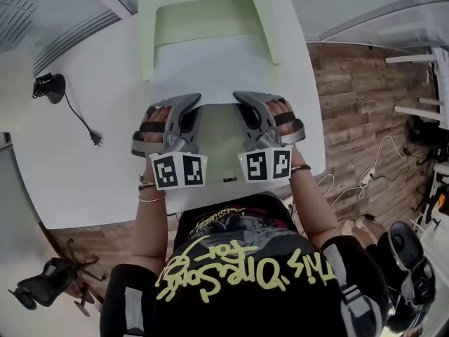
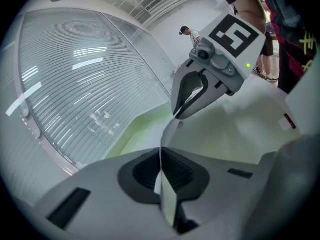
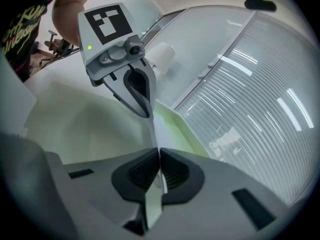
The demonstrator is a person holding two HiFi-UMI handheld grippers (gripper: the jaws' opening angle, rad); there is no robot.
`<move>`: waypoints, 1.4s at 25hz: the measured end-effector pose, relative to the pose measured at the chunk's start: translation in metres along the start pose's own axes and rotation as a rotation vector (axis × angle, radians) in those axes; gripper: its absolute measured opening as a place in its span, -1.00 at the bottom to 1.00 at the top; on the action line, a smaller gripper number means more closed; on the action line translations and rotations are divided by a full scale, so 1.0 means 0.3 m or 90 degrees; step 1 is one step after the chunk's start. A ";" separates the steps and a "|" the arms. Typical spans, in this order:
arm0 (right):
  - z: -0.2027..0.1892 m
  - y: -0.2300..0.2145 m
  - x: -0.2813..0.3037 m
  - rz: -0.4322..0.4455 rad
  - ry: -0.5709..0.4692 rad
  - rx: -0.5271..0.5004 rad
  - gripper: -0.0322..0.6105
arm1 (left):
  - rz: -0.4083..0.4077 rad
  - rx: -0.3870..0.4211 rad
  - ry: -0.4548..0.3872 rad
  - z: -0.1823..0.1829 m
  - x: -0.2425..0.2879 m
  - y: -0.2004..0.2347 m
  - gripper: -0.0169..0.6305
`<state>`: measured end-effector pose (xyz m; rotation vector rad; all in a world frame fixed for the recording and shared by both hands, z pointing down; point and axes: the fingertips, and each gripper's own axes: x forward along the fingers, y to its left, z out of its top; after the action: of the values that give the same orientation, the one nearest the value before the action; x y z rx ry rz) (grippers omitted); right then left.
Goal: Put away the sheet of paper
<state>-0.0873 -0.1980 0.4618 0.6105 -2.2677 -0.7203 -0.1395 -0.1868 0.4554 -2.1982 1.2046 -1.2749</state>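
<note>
The left gripper (image 2: 160,159) and the right gripper (image 3: 158,161) are each shut tight on the paper's (image 1: 210,72) near edge, at either end. The sheet reaches into the green tray (image 1: 147,41), between its side walls. The table (image 1: 77,160) runs wide on the left, and its edge is close on the right.

We see a white bench (image 1: 63,167) standing on a wood-plank floor (image 1: 365,111). On the bench's left part lies a black device (image 1: 49,86), its cord (image 1: 81,121) trailing to a plug (image 1: 97,139). Pale cables (image 1: 379,148) lie on the floor at the right, near a white rack (image 1: 421,83). A black chair (image 1: 45,286) stands at lower left and a dark seat (image 1: 410,258) at lower right. In both gripper views we face a glass wall (image 2: 75,89) with lowered blinds (image 3: 260,99), in which bright strip lights (image 2: 87,51) are mirrored.
</note>
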 end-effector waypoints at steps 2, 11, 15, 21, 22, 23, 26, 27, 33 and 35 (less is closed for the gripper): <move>-0.002 -0.001 0.004 0.003 0.001 0.003 -0.87 | -0.001 -0.001 0.003 -0.001 0.005 0.002 -0.92; -0.011 -0.021 0.033 0.004 0.008 0.013 -0.88 | 0.000 0.000 0.013 -0.014 0.031 0.009 -0.92; -0.002 -0.033 0.045 -0.004 0.011 0.018 -0.87 | 0.005 0.004 0.010 -0.020 0.032 0.022 -0.92; 0.009 -0.052 0.046 -0.010 0.006 0.032 -0.88 | 0.014 0.006 0.017 -0.016 0.028 0.031 -0.92; 0.010 -0.056 0.048 -0.011 0.006 0.033 -0.88 | 0.014 0.009 0.018 -0.015 0.030 0.034 -0.92; 0.010 -0.061 0.052 -0.013 0.007 0.033 -0.88 | 0.015 0.012 0.019 -0.015 0.033 0.038 -0.92; 0.012 -0.071 0.065 -0.017 0.013 0.034 -0.88 | 0.017 0.015 0.018 -0.021 0.043 0.052 -0.92; 0.014 -0.072 0.070 -0.017 0.014 0.034 -0.88 | 0.018 0.015 0.018 -0.024 0.045 0.056 -0.92; 0.014 -0.081 0.079 -0.018 0.019 0.024 -0.87 | 0.024 0.027 0.022 -0.024 0.054 0.072 -0.92; 0.015 -0.085 0.087 -0.018 0.019 0.023 -0.87 | 0.026 0.032 0.024 -0.027 0.059 0.080 -0.92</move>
<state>-0.1022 -0.2308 0.4545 0.6680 -2.2519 -0.6815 -0.1538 -0.2141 0.4545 -2.1138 1.2117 -1.3210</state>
